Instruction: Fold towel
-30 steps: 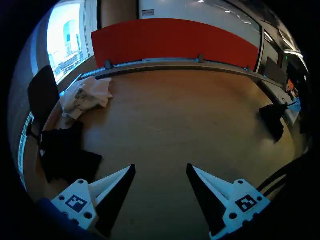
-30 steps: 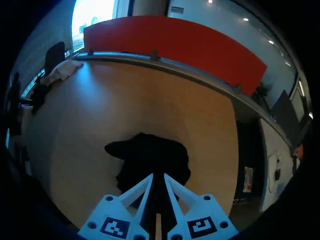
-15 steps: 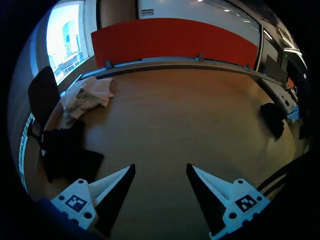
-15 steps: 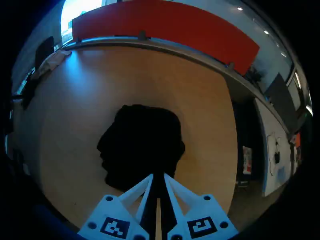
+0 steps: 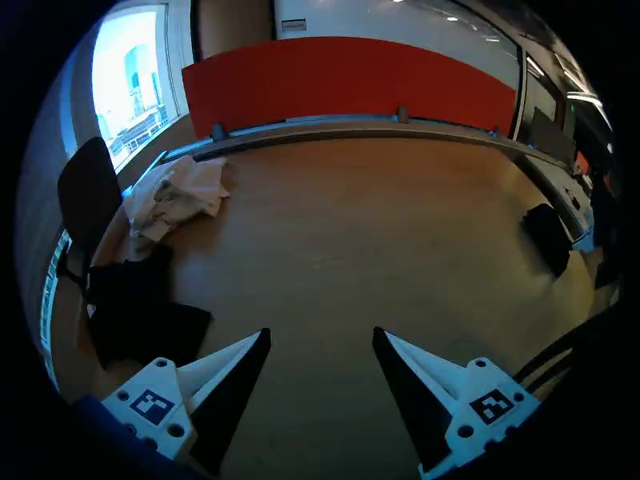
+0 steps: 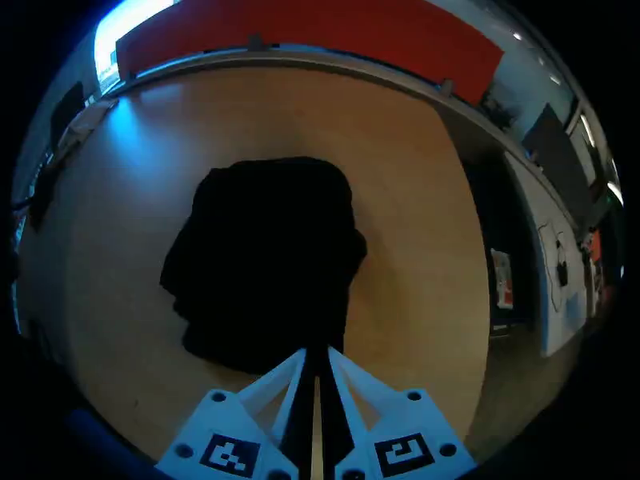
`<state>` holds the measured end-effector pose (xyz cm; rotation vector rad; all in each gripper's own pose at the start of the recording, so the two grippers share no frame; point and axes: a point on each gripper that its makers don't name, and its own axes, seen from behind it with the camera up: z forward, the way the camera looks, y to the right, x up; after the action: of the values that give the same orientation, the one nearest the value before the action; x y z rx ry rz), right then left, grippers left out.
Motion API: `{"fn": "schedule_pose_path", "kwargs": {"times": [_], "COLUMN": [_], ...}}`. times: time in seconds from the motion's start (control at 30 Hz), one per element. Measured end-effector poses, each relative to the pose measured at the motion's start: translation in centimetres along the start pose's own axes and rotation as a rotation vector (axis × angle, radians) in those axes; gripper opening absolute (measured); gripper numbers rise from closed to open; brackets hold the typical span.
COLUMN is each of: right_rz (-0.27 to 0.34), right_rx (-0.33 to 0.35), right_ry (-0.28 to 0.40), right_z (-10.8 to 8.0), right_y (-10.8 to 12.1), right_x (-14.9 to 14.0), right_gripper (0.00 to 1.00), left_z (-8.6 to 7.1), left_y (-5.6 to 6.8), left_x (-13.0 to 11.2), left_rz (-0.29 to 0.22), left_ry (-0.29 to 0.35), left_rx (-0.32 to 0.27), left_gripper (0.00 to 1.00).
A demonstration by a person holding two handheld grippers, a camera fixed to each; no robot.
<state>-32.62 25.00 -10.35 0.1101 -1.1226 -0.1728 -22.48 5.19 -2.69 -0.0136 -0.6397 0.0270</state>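
Note:
A black towel lies spread in a rumpled shape on the wooden table, reaching right up to my right gripper. Its fingers are pressed together with the towel's near edge pinched between their tips. In the left gripper view the same black towel is a small dark heap at the far right of the table. My left gripper hovers open over bare wood, with nothing between its white fingers.
A pile of light-coloured towels sits at the table's far left, with black cloths heaped nearer, beside the left finger. A dark chair stands at the left edge. A red divider runs along the table's far side.
In the right gripper view the black towel has grown larger and flattened onto the table as that gripper tipped down over it. The left gripper has barely moved.

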Motion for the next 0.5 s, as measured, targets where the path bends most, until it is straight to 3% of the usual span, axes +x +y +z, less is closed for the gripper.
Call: {"fn": "schedule_pose_path", "kwargs": {"times": [0.5], "right_rz": [0.024], "right_rx": [-0.031], "right_ry": [-0.052], "right_z": [2.1], "right_y": [0.6], "right_x": [-1.3], "right_gripper": [0.05], "left_z": [0.1], "left_y": [0.1], "left_x": [-0.1], "left_rz": [0.001], "left_ry": [-0.005], "left_rx": [0.005], "left_gripper": [0.94]}}
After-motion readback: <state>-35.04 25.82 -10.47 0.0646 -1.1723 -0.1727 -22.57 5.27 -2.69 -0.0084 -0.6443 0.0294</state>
